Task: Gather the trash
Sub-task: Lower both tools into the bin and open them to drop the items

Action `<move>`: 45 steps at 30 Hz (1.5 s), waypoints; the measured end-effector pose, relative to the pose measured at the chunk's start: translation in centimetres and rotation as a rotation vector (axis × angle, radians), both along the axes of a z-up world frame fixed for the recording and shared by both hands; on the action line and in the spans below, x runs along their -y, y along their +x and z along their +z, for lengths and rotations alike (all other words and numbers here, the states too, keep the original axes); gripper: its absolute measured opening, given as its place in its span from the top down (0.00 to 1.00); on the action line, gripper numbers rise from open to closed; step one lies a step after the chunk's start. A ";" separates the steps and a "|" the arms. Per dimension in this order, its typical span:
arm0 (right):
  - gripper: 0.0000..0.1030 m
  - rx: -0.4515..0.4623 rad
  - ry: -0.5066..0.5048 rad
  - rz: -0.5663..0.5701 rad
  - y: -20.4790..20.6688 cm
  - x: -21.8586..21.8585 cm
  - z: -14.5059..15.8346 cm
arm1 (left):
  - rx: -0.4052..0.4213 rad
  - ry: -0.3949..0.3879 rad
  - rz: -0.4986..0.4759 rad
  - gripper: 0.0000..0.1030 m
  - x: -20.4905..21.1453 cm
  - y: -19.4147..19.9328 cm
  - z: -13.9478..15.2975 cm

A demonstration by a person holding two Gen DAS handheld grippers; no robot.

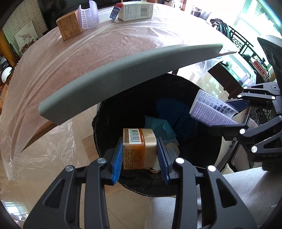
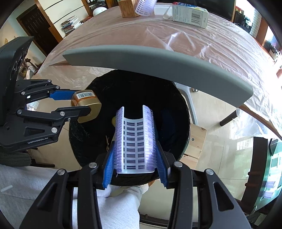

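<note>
Over the black bin [image 1: 105, 126], the left gripper [image 1: 140, 155] pinches a gold jar [image 1: 141, 148]; right gripper [image 2: 134, 158] clamps a lilac roller [image 2: 135, 141]; only the left view shows teal trash [image 1: 158, 126] inside, beside a plastic-covered table [image 1: 105, 45]

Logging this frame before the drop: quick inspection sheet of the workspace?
Surface: table under clear plastic sheet.
Job's things: gold box and purple ridged half-tube, both held over the black bin, which already holds blue and teal scraps.
Clutter: brown box, second purple piece, white carton on the table.
Grippers: left gripper shut on gold box; right gripper shut on half-tube.
Cables: nothing seen.
Surroundings: grey chair back, wood floor.
</note>
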State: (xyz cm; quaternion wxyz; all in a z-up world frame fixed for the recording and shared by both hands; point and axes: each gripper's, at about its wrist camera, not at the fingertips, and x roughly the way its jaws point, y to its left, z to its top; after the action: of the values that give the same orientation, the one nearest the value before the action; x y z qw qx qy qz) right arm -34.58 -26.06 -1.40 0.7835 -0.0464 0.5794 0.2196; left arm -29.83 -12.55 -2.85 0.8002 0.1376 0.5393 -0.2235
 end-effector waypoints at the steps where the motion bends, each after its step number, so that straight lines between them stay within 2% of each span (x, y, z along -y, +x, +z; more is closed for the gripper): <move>1: 0.60 -0.001 -0.002 -0.004 0.1 0.0 -0.1 | -0.002 0.002 0.002 0.63 0.0 0.0 -0.2; 15: 0.60 -0.011 -0.034 -0.020 0.0 -0.8 -1.5 | -0.012 0.015 0.003 0.63 0.3 0.8 -1.2; 45: 0.60 -0.028 -0.057 -0.014 0.6 -1.5 -2.3 | -0.040 0.070 -0.015 0.63 0.2 1.1 -2.9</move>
State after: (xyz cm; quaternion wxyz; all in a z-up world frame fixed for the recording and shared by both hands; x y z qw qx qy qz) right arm -33.98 -24.57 -3.66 0.7754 -0.0616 0.5965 0.1979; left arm -28.74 -12.75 -5.74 0.7823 0.1651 0.5616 -0.2130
